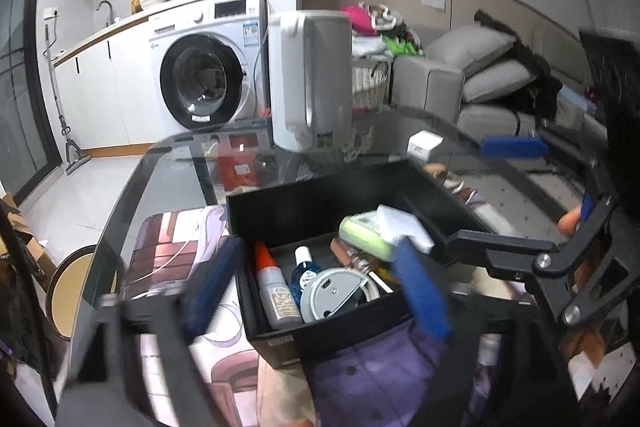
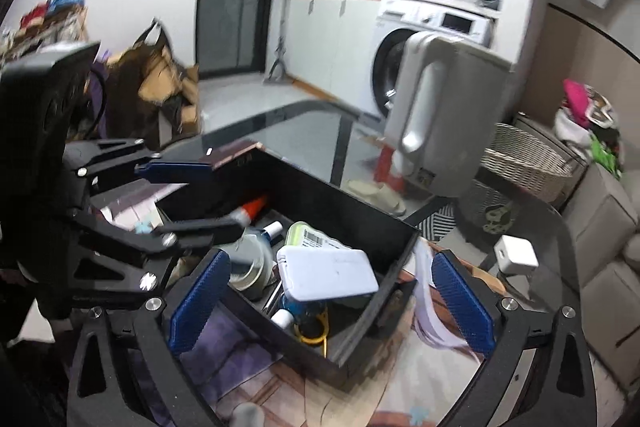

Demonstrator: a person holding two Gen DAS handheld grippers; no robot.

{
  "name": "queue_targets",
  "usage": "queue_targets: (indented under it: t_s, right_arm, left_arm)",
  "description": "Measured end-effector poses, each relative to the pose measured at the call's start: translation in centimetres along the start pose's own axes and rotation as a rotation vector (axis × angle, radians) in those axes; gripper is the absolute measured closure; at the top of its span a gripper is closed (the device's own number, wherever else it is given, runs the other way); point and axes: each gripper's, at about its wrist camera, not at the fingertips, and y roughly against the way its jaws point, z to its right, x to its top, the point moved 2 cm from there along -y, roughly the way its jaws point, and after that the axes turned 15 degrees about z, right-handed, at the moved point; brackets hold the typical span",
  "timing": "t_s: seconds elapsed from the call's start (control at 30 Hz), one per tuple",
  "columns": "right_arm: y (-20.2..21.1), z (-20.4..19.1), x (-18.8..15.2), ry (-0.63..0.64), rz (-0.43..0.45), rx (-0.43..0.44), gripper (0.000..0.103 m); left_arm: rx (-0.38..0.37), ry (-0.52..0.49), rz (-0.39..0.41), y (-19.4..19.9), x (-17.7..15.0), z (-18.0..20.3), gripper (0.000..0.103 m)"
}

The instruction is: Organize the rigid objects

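Observation:
A black open box [image 1: 320,203] stands on a printed mat on the glass table. In it lie an orange-capped glue bottle [image 1: 276,291], a small blue bottle [image 1: 306,267], a grey round disc [image 1: 332,293], a green-edged case [image 1: 366,237] and a white power bank [image 2: 328,273] on top. My left gripper [image 1: 316,291] is open at the box's near edge, and its pads touch nothing. My right gripper [image 2: 332,303] is open wide at the box's other side, with the power bank lying loose ahead of its pads [image 2: 464,303]. Each gripper also shows in the other's view, the left gripper [image 2: 196,197] and the right gripper [image 1: 480,193].
A grey-white kettle [image 1: 310,79] stands on the glass table [image 1: 180,167] behind the box. A white charger cube [image 2: 516,255] sits near the table's edge. Beyond are a washing machine [image 1: 204,75], a wicker basket [image 2: 524,159] and a sofa with pillows [image 1: 480,67].

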Motion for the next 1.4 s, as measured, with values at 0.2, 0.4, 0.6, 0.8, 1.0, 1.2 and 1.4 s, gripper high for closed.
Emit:
queue_targets:
  t_s: [0.2, 0.4, 0.6, 0.8, 1.0, 1.2, 1.4]
  right_arm:
    - [3.7, 0.4, -0.2, -0.129, 0.083, -0.032, 0.001]
    - [6.7, -0.6, -0.6, -0.209, 0.147, -0.023, 0.001]
    - [8.8, -2.4, -1.6, -0.186, 0.156, -0.041, 0.001]
    - [10.2, -4.0, -3.2, -0.198, 0.149, -0.049, 0.001]
    - [10.8, -4.5, -4.8, -0.230, 0.152, -0.075, 0.001]
    - [10.5, -4.4, -5.4, -0.230, 0.161, -0.080, 0.001]
    - [10.0, -4.7, -6.2, -0.231, 0.157, -0.078, 0.001]
  left_arm:
    - [0.030, 0.040, 0.061, 2.8, 0.6, -0.4, 0.000]
    - [0.042, 0.051, 0.116, 5.7, 0.3, -0.4, 0.000]
    - [0.074, 0.067, 0.118, 7.0, -0.7, -0.7, 0.000]
    - [0.092, 0.049, 0.117, 7.9, -2.2, 0.3, 0.000]
    - [0.092, 0.049, 0.112, 8.6, -3.4, 0.8, 0.000]
    - [0.092, 0.054, 0.108, 8.2, -4.2, 0.7, 0.000]
    - [0.095, 0.049, 0.108, 8.1, -5.1, 0.9, 0.000]
